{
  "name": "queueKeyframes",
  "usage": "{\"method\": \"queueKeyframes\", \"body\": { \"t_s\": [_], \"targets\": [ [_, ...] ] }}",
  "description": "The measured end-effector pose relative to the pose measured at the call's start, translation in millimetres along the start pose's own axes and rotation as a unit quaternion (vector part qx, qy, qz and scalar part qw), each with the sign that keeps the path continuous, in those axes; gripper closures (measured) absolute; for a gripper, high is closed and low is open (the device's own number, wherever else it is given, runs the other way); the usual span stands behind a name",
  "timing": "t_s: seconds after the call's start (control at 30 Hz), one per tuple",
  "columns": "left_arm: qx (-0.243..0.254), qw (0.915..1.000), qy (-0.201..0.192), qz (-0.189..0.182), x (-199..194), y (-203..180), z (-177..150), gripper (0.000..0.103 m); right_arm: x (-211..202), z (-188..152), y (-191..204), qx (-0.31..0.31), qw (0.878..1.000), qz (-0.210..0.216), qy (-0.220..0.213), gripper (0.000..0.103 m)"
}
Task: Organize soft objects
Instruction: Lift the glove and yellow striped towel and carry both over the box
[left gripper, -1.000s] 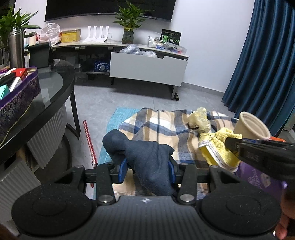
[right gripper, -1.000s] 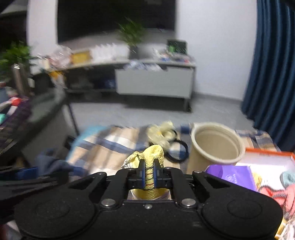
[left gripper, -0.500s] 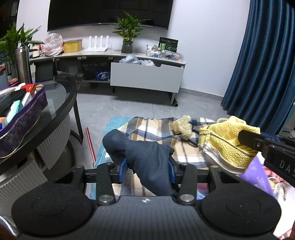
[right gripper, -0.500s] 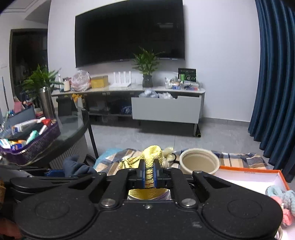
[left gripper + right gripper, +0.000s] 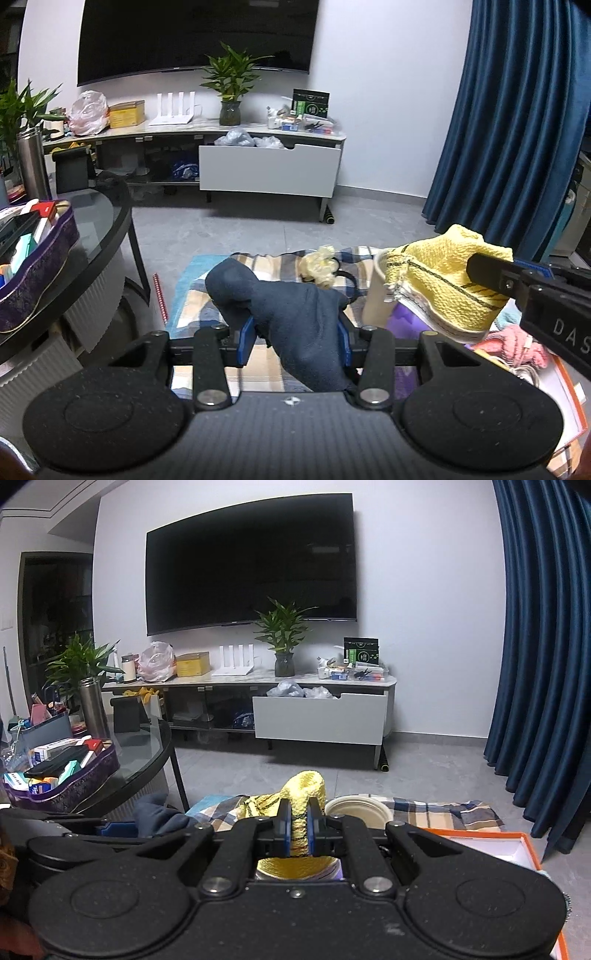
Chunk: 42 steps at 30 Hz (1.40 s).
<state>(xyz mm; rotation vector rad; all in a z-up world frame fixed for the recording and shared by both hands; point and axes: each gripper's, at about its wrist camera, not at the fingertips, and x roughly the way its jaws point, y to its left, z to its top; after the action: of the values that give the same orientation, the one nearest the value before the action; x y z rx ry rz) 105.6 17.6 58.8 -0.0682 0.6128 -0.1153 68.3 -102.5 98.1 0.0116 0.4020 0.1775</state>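
Both tongs, left (image 5: 293, 338) and right (image 5: 299, 830): matte black speckled housings, silver screws, blue finger pads (image 5: 246, 341). White "DAS" lettering is seen on right unit.

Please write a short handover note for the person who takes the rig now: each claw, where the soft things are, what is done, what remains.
Left claw: shut on the navy cloth, held above the plaid blanket.
Right claw: shut on the yellow knit cloth, near the beige cup.
Pink knit item lies in the orange box.
Pale yellow scrunchie lies on the blanket.
Done: both cloths picked up.
Left: place both; probably the scrunchie too.
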Motion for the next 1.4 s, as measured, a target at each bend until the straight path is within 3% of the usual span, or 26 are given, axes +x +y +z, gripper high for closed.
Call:
{"method": "queueKeyframes", "body": {
  "t_s": [1.4],
  "targets": [
    [0.046, 0.9977, 0.008, -0.049, 5, -62, -6, 0.059, -27, -6, -61, 0.036, 0.998, -0.052, -0.009, 0.094]
  ]
}}
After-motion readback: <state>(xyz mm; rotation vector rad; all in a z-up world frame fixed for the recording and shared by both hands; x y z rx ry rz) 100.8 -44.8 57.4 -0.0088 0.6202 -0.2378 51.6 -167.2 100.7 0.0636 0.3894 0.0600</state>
